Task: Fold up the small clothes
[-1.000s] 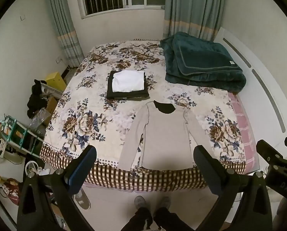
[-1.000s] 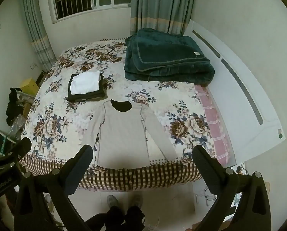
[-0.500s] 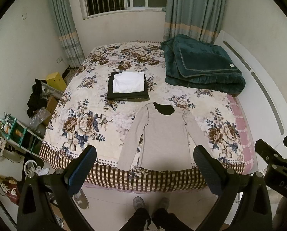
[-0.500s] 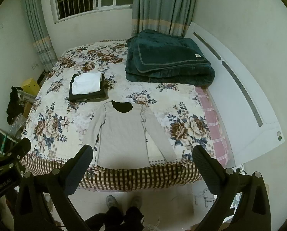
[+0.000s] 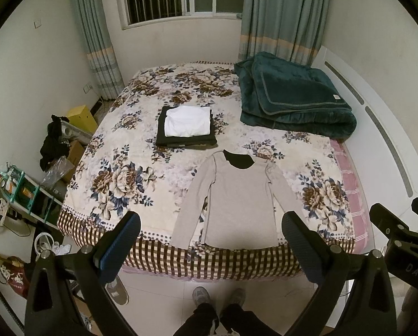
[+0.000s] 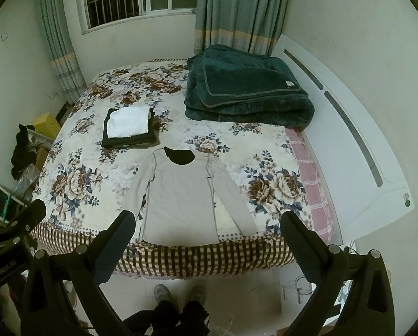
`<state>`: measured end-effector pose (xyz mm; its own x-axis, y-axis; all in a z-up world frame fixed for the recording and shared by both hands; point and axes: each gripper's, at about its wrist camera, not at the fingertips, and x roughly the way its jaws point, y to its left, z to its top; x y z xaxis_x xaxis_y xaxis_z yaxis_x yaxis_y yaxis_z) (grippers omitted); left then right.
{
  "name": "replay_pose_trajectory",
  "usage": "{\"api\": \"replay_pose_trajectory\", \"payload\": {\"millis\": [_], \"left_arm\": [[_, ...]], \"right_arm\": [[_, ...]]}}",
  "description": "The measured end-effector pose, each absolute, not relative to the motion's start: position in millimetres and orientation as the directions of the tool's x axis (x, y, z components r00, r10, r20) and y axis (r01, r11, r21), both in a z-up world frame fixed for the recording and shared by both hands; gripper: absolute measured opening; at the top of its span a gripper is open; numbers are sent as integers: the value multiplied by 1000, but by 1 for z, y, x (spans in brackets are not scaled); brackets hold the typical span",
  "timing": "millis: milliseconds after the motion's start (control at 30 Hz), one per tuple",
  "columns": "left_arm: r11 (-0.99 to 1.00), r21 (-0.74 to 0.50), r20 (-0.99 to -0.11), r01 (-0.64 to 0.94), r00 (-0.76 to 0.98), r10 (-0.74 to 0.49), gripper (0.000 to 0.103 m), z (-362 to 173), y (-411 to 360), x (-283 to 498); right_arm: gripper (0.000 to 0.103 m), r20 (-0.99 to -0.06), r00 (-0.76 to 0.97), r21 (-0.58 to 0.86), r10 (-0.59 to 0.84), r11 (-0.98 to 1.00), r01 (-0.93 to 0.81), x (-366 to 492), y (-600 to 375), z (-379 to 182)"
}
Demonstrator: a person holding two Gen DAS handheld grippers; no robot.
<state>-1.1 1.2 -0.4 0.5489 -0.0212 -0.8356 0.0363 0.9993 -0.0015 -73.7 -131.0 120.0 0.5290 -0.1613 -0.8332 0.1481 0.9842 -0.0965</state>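
A: Floral cover on the bed [image 5: 130, 151]; green blanket [image 5: 293, 100] at two o'clock, folded pile [image 5: 186, 126] at eleven.
B: And the shirt [image 5: 237, 198]?
A: Flat at six, hem at the near edge, sleeves out.
B: Grippers?
A: Left gripper [image 5: 209, 247] and right gripper [image 6: 207, 245] both spread wide, above the floor, holding nothing.

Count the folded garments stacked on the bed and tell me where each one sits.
2 visible. A white folded garment lies on top of a black folded garment, mid-bed, beyond the spread beige sweater. More layers could be hidden within the stack.
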Motion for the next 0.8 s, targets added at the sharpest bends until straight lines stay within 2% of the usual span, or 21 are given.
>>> {"api": "replay_pose_trajectory", "payload": {"millis": [800], "left_arm": [[1000,-3,-830,30,557,-19,103,18,-9,9]], "right_arm": [[103,-829,536,-94,-159,985,146,-72,-124,135]]}}
